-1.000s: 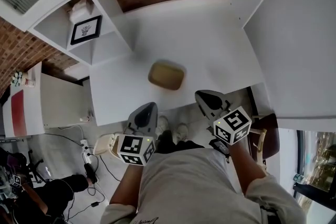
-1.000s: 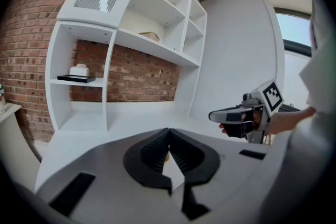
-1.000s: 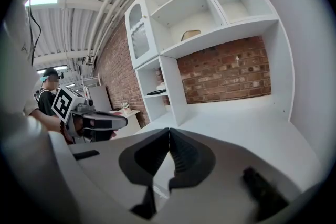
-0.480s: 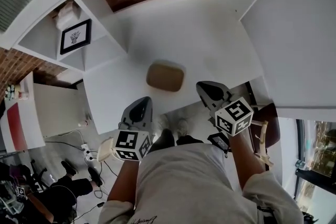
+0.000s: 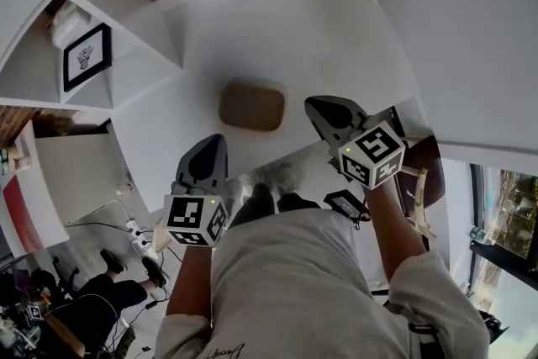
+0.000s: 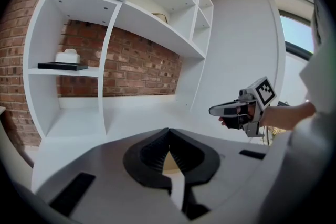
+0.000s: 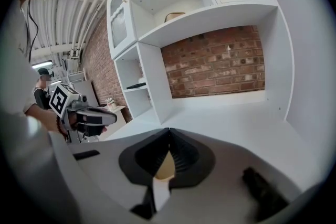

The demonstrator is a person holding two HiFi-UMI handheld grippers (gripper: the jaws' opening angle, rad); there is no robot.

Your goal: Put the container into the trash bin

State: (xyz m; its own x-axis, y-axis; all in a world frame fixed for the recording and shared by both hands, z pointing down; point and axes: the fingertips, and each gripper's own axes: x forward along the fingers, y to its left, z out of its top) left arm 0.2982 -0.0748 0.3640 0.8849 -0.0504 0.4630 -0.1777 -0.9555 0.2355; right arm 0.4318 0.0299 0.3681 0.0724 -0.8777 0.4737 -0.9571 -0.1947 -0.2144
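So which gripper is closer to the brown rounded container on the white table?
Left, narrowly. The left gripper is at the near-left corner of the brown rounded container; the right gripper is off its right edge, slightly farther.

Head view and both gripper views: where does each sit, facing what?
Head view: on the head, steeply down onto container, left gripper, right gripper, torso.
Left gripper view: on left gripper, toward shelves; right gripper at right.
Right gripper view: on right gripper, toward brick wall; left gripper at left.
Shared: container seen past each gripper's shut jaws.
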